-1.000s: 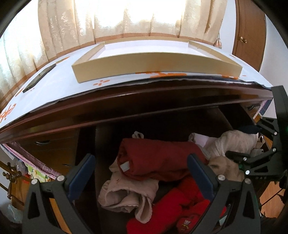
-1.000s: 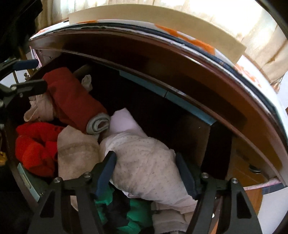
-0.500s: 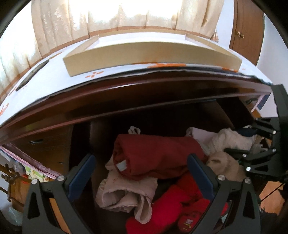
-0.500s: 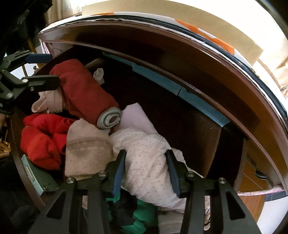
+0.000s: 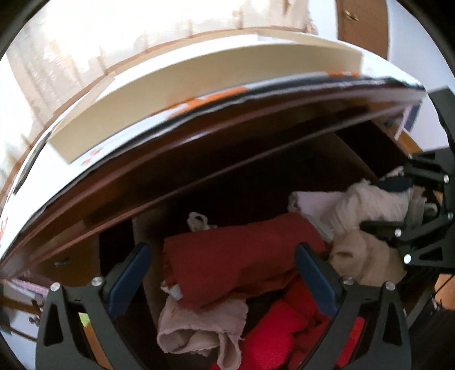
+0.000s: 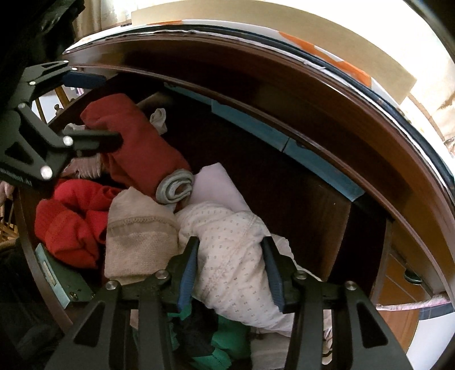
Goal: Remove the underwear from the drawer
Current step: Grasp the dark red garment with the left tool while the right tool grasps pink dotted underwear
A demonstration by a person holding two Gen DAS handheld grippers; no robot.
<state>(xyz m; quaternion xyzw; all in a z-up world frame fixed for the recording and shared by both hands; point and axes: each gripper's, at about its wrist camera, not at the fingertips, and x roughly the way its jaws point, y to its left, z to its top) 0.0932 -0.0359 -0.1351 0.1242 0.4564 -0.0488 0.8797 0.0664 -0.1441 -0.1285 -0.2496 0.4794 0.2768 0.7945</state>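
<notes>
Since a second ago the right gripper has narrowed onto the dotted white underwear; jaws now about half open, both blue pads pressing the bundle's sides, cloth bulging between them. It has not shifted place. The left gripper has slid a little across the drawer and rolled, so the desk edge now runs tilted in its view, which is blurred.

Key relation: the white bundle lies straight between the right jaws, its long axis running from the gripper out toward the drawer's back, across the closing direction, so the pinch is across the short way. The right hand is the nearer one and already has it. The bundle sits at the drawer's front right, touching the beige piece on its left and lying over green cloth at the front edge. Probably a straight lift comes next; the neighbours may drag along.

Left jaws wide open, holding nothing, hanging over the dark red roll at mid-left of the drawer; bright red cloth and a pinkish piece lie nearer the front left corner. A grey sock roll touches the dark red roll's end.

Surface: a dark wooden drawer, pulled open under a desk top covered with a white sheet with orange marks; a cream tray on top. Room: curtained bright window behind, wooden door at right.
</notes>
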